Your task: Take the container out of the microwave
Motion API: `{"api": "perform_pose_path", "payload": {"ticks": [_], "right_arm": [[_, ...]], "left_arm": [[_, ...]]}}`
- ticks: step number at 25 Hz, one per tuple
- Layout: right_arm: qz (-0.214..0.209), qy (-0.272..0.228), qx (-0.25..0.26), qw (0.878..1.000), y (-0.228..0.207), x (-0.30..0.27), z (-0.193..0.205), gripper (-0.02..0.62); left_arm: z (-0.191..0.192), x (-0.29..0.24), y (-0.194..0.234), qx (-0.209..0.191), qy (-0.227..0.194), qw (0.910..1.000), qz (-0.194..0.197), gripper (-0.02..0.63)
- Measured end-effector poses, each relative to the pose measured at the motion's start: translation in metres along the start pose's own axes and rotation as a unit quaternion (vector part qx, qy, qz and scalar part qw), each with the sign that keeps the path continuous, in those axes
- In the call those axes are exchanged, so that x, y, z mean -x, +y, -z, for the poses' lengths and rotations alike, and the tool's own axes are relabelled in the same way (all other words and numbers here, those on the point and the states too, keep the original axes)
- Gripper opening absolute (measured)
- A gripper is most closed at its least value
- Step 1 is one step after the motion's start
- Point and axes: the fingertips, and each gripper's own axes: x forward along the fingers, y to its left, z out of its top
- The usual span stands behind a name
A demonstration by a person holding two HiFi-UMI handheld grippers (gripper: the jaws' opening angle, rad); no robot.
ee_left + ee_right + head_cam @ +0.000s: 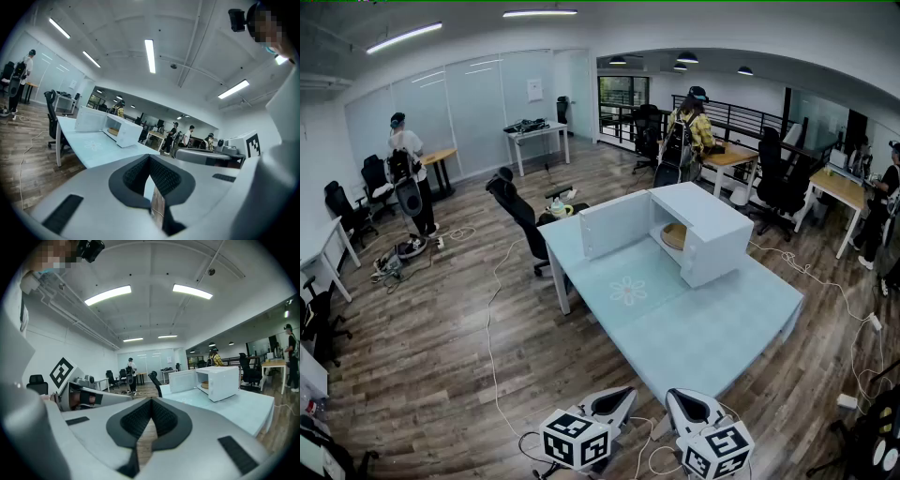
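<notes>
A white microwave (717,230) stands on the pale blue table (703,333), its door (614,223) swung open to the left. Inside lies a tan round container (674,235). It also shows in the microwave (130,134) as a tan container (113,131) in the left gripper view, and as a small container (205,386) in the right gripper view. My left gripper (622,397) and right gripper (677,400) hang below the table's near corner, far from the microwave. Both are shut with nothing held: left gripper (150,159), right gripper (151,401).
A black office chair (520,214) stands at the table's left end. White cables (492,319) trail over the wooden floor. Other desks, chairs and several people (689,127) fill the back and sides of the room. A flower mark (628,291) is printed on the tabletop.
</notes>
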Motion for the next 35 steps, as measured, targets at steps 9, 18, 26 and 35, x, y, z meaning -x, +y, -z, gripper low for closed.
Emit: {"api": "perform_pose_path", "payload": {"ticks": [9,18,26,35], "right_arm": [[0.023,0.039,0.034,0.998,-0.001,-0.015,0.014,0.009],[0.039,0.041,0.017,0.998,0.018,-0.034,0.019,0.009],[0.015,0.072,0.012,0.997,0.05,-0.054,0.051,0.009],[-0.012,0.084,0.015,0.996,0.046,-0.113,0.048,0.009]], "left_arm": [[0.011,0.023,0.042,-0.045,0.026,0.9972,-0.055,0.005],[0.019,0.042,0.058,-0.042,0.043,0.9976,-0.035,0.005],[0.044,0.071,0.088,-0.022,0.074,0.996,-0.046,0.005],[0.028,0.055,0.136,0.0,0.042,0.997,-0.066,0.005]]}}
